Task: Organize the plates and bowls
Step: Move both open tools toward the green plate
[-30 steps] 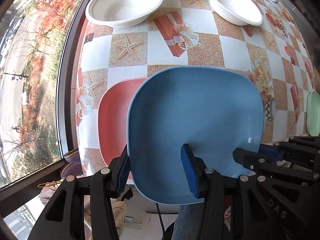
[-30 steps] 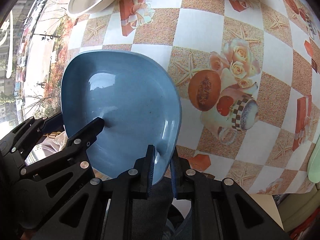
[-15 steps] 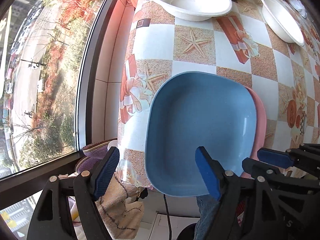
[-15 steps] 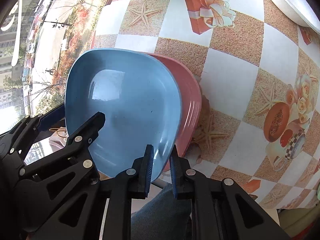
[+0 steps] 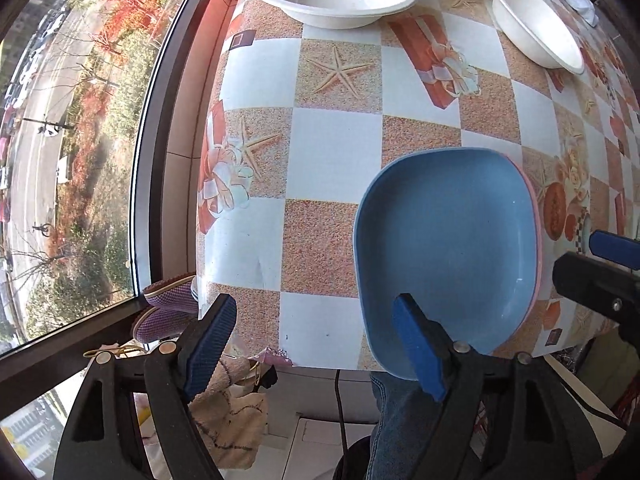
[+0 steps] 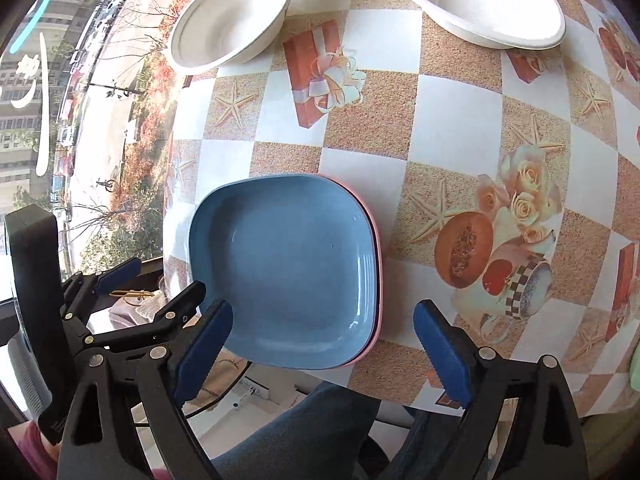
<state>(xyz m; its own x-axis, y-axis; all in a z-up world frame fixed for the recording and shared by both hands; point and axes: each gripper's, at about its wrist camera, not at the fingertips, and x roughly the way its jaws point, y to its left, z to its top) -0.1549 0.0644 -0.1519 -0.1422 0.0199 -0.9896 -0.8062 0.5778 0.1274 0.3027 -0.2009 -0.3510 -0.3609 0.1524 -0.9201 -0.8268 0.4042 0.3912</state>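
Both the left gripper (image 5: 316,344) and right gripper (image 6: 322,354) are opening, releasing the blue plate (image 6: 286,268), which is lying face-up on the pink plate (image 6: 379,280) at the surface's (image 6: 452,120) near edge. Only the right view is showing a cup print right of the blue plate; three white bowls (image 6: 232,20) are sitting beyond.

Both cameras sit on the grippers and look down past their own fingers at the near edge of the table (image 5: 332,148). The left camera looks almost straight down, close to the table's near left corner by the window (image 5: 80,140). The right camera tilts a bit more forward and sees farther along the table. Both views share the blue plate (image 5: 448,248) at the near edge and the white bowls (image 6: 476,0) at the far side.
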